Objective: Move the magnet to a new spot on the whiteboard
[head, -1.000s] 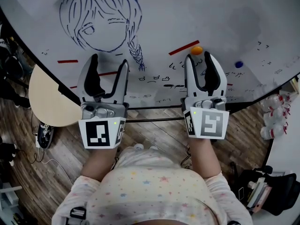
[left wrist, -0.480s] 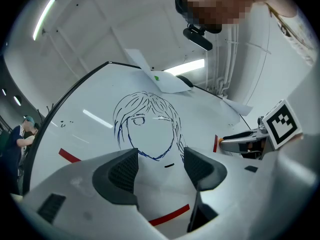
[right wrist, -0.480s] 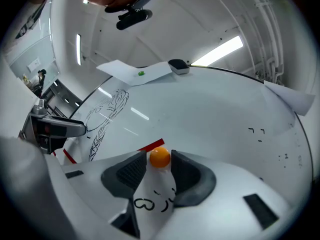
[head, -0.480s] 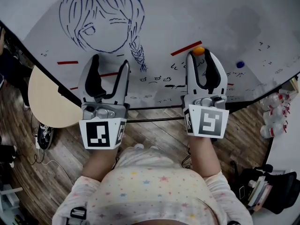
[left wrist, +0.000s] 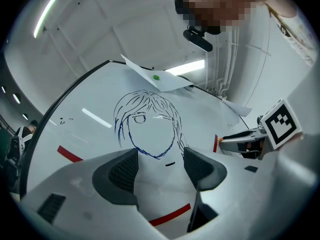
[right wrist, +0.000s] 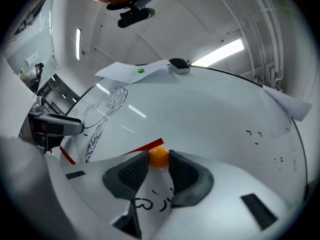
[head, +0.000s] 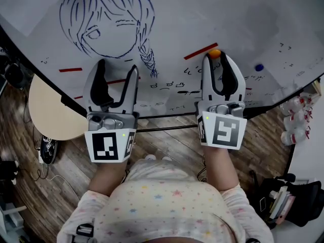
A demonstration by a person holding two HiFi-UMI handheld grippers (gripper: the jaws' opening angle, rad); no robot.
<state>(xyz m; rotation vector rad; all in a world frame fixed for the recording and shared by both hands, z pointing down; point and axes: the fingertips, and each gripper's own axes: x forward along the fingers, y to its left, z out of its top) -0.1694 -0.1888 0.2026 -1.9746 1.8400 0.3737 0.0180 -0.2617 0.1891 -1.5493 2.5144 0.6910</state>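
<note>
Magnet (right wrist: 159, 157), orange, sat on the whiteboard (head: 212, 9) at the end of a red stripe (head: 197, 51), at 12 o'clock of the right gripper (head: 216, 62). We found that gripper's pads clamped on both sides of it. The left gripper (head: 118, 67), at 9 o'clock, stood spread and empty. We judged the grasp to be in hand. The next move called for pulling the magnet free and reseating it on bare board.

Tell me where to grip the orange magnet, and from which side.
Take the orange magnet by its rounded sides, one jaw on each, coming from the lower edge of the whiteboard. It is a small ball standing off the flat board, so only its sides give purchase. The right gripper pinches it so.
</note>
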